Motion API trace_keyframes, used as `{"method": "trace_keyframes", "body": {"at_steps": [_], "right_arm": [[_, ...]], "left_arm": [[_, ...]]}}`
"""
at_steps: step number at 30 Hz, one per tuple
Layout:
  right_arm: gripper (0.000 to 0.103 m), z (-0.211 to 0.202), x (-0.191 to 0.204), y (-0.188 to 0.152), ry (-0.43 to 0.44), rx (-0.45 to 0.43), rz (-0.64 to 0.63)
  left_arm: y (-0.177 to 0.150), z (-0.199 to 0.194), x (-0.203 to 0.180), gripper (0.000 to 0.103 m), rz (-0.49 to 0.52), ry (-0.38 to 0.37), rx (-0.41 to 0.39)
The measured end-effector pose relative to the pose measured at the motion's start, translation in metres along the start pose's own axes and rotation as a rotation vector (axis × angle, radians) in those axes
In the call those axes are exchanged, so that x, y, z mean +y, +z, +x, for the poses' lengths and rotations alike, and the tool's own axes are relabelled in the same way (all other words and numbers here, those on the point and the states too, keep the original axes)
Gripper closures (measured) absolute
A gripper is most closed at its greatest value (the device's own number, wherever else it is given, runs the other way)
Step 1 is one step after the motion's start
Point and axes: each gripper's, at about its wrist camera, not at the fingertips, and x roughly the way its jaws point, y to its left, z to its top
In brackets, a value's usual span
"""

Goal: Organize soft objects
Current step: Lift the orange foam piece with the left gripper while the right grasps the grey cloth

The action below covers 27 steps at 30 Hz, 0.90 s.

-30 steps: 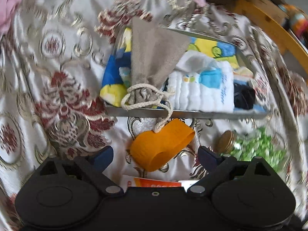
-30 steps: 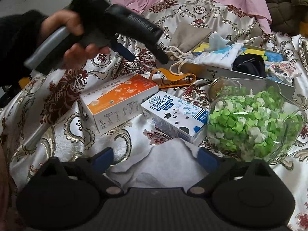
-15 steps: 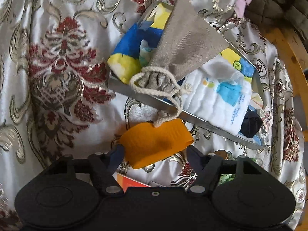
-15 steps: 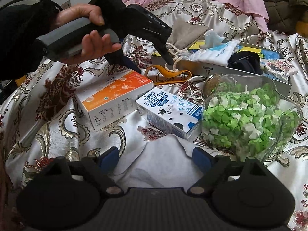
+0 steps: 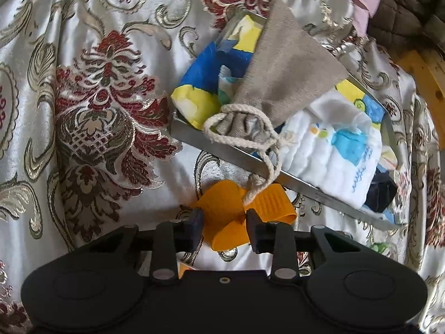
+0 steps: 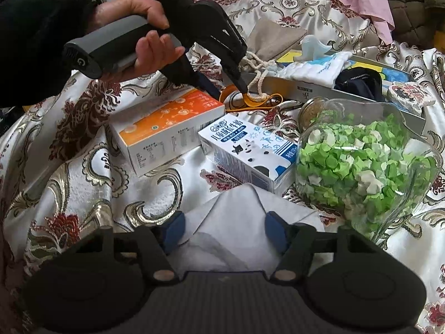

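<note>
Orange band (image 5: 230,217) pinched betw. left hand-held gripper (image 5: 224,226) fingertips.

A brocade cloth (image 6: 83,172) carries an orange box (image 6: 167,128), milk carton (image 6: 247,150), jar (image 6: 367,161) and tray (image 5: 250,161).

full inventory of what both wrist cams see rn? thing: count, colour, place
orange band: 1, orange, on cloth before tray, between left fingers
drawstring pouch: 1, grey-brown, over tray's near rim
tray: 1, silver, far centre
white towel: 1, white-blue, in tray
dark item: 1, navy, in tray
orange box: 1, left of milk carton
milk carton: 1, white-blue, centre
jar: 1, clear, green paper stars, right
white cloth: 1, between right fingers
left gripper: pinching band
right gripper: straddling white cloth
</note>
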Motion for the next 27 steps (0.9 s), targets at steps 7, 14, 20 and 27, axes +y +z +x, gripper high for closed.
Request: {"method": "trace_keyframes", "body": {"at_steps": [7, 14, 20, 27], "right_arm": [[0.070, 0.002, 0.000, -0.002, -0.044, 0.007, -0.015], [0.097, 0.002, -0.001, -0.004, -0.057, -0.025, -0.010], [0.101, -0.003, -0.001, -0.002, -0.028, -0.058, 0.000], [0.101, -0.011, -0.007, 0.003, 0.000, -0.163, 0.040]], "left_arm": [[-0.008, -0.004, -0.010, 0.069, 0.094, -0.003, -0.030], [-0.011, -0.007, -0.014, 0.073, 0.099, 0.006, -0.038], [-0.025, -0.014, -0.027, 0.074, 0.196, 0.013, -0.052], [-0.039, -0.022, -0.033, 0.076, 0.241, -0.002, -0.066]]}}
